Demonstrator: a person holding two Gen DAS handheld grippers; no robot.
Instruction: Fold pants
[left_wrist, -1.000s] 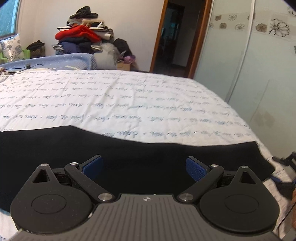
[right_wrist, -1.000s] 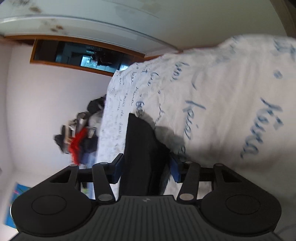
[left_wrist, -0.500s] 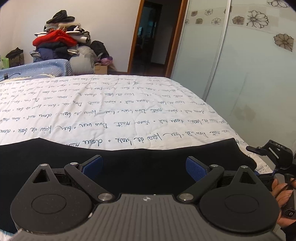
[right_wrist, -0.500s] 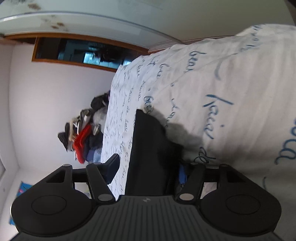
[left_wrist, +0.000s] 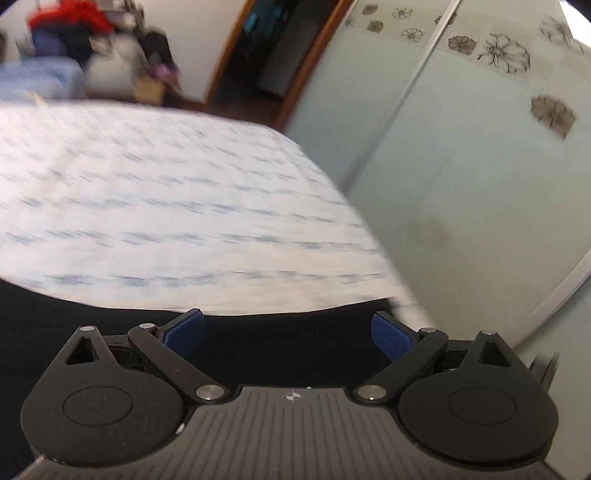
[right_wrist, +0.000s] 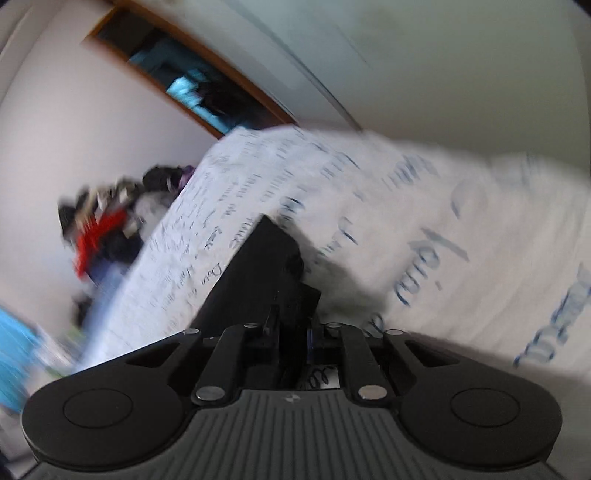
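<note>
- The black pants (right_wrist: 258, 280) lay spread in a long band along the near edge of the bed (left_wrist: 155, 206), on its white sheet with blue script; in the left wrist view the dark cloth (left_wrist: 280, 343) filled the space under and between the fingers.
- The right claw (right_wrist: 291, 338) had just been closing and was clenched on one end of the pants, the black cloth pinched between its fingers and rising from them in a ridge toward the far side of the bed.
- The left claw (left_wrist: 288, 330) stood released, its blue pads (left_wrist: 184, 328) wide apart above the cloth, pressing on nothing.
- Judging from this, the folding looked barely begun: one end was gripped, the rest still lay flat, and no crease from end to end showed. Carrying the gripped end over to the other, squaring the edges and any further fold seemed left to do.
- Both views were blurred, so whether the pants were already doubled leg on leg could not be told.
- No basket, box or drawer for the pants showed. Beyond the bed stood a loose pile of clothes (left_wrist: 70, 26) with a red garment on top, an open doorway (left_wrist: 269, 55), and a sliding wardrobe door (left_wrist: 480, 147) with flower prints.
</note>
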